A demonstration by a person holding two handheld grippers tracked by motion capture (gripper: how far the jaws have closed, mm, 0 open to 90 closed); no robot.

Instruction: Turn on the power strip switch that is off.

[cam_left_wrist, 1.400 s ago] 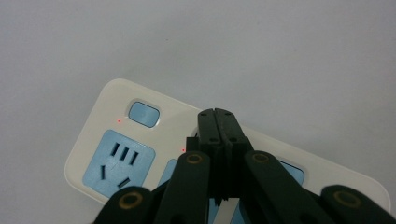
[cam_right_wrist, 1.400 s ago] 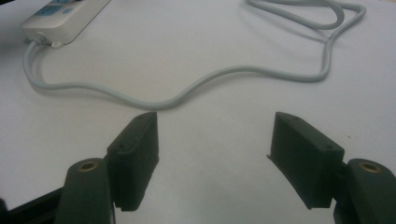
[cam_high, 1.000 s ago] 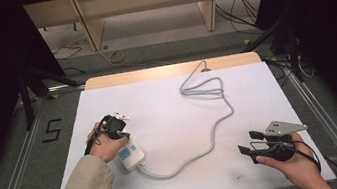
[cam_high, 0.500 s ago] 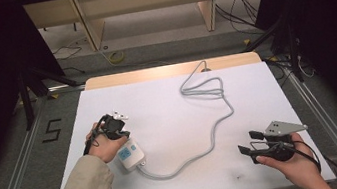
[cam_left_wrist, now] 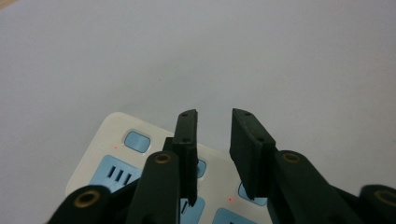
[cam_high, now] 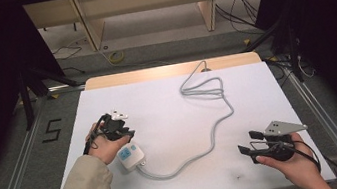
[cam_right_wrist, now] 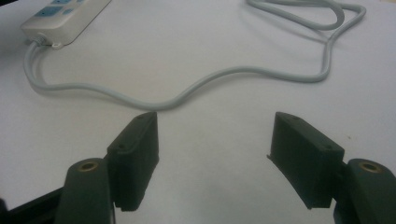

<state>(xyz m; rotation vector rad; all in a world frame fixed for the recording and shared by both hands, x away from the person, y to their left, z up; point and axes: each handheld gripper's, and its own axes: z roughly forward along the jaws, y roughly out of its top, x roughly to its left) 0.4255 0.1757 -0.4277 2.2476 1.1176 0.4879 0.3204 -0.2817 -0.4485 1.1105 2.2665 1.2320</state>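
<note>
A white power strip (cam_high: pixel 130 156) with blue sockets lies at the front left of the white table, and its grey cable (cam_high: pixel 212 128) snakes off to the far middle. My left gripper (cam_high: pixel 120 131) hangs just over the strip's far end. Its jaws have just been opening and stand a little apart with nothing between them. In the left gripper view my gripper (cam_left_wrist: pixel 214 140) hovers above the strip (cam_left_wrist: pixel 100 149). My right gripper (cam_high: pixel 248 142) rests open at the front right, holding nothing. Beyond its jaws, the right gripper view (cam_right_wrist: pixel 212 154) shows the cable (cam_right_wrist: pixel 210 79) and the strip (cam_right_wrist: pixel 65 16).
The white table top (cam_high: pixel 169 109) ends in a wooden edge (cam_high: pixel 168 71) at the back. Metal rails (cam_high: pixel 328 126) run along both sides. Wooden shelving (cam_high: pixel 143 7) and loose floor cables (cam_high: pixel 245 12) lie beyond. A "5" mark (cam_high: pixel 51 130) is on the floor at left.
</note>
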